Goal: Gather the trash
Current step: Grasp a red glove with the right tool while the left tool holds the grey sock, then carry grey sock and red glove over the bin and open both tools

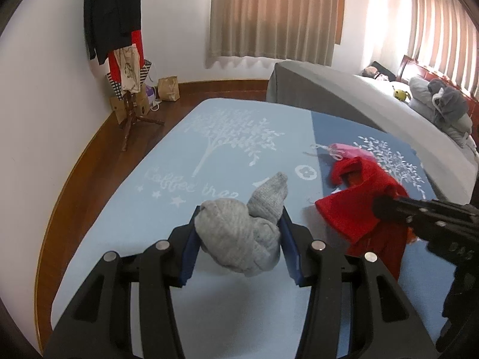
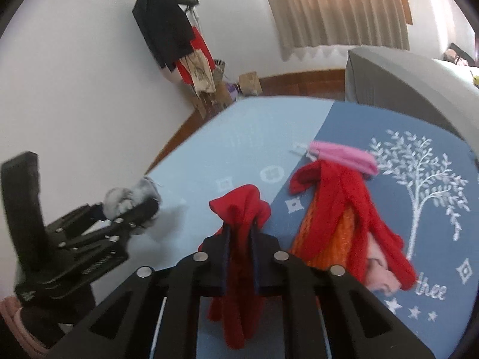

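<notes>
My left gripper point(image 1: 239, 218) is shut on a rolled grey knit sock bundle point(image 1: 239, 236), held just above the light blue mat point(image 1: 209, 155). My right gripper point(image 2: 241, 227) is shut on a red knit piece point(image 2: 239, 203), which hangs down between its fingers. In the left wrist view the right gripper point(image 1: 380, 206) comes in from the right with the red piece point(image 1: 350, 209). The right wrist view shows the left gripper point(image 2: 131, 209) at the left with the grey bundle point(image 2: 131, 194). A heap of red, orange and pink knits point(image 2: 344, 209) lies on the dark blue mat point(image 2: 425, 125).
A grey-covered bed point(image 1: 344, 98) with pillows borders the mats on the right. A coat rack point(image 1: 119, 30) with hanging clothes and paper bags point(image 1: 169, 88) stand by the far wall on the wooden floor point(image 1: 89, 155). A pink sleeve point(image 2: 12, 314) shows at the lower left.
</notes>
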`<action>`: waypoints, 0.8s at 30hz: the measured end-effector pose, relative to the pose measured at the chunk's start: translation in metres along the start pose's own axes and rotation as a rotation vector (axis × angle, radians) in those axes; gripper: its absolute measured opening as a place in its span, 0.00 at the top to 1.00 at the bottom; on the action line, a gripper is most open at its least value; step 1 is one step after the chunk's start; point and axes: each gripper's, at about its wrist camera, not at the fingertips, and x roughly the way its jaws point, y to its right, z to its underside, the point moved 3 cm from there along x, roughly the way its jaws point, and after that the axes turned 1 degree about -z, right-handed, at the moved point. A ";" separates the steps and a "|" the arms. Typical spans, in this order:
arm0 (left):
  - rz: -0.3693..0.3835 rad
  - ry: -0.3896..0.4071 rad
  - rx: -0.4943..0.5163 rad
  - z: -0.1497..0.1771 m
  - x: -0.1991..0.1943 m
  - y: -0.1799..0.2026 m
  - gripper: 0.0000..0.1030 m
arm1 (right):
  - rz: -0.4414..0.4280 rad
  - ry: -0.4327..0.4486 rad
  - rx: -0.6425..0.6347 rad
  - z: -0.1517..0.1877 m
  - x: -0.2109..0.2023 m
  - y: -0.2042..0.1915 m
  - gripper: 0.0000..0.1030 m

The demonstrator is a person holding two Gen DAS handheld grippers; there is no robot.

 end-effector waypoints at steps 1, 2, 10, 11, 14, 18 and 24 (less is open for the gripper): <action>0.002 0.005 0.003 -0.001 -0.003 0.002 0.54 | 0.001 0.012 0.002 -0.001 -0.008 0.000 0.88; 0.004 0.009 0.005 -0.002 -0.006 0.003 0.54 | 0.001 0.023 0.003 -0.003 -0.015 -0.001 0.88; 0.045 0.062 0.025 -0.016 -0.034 0.026 0.54 | 0.038 0.097 0.020 -0.008 -0.072 0.006 0.88; 0.053 0.068 0.029 -0.018 -0.038 0.031 0.54 | 0.043 0.104 0.024 -0.008 -0.077 0.008 0.88; 0.078 0.086 0.041 -0.022 -0.047 0.045 0.54 | 0.074 0.130 0.026 -0.006 -0.100 0.015 0.88; 0.118 0.097 0.054 -0.026 -0.055 0.068 0.54 | 0.110 0.160 0.040 -0.001 -0.125 0.025 0.88; 0.190 0.106 0.096 -0.027 -0.064 0.111 0.54 | 0.171 0.195 0.075 0.008 -0.163 0.050 0.88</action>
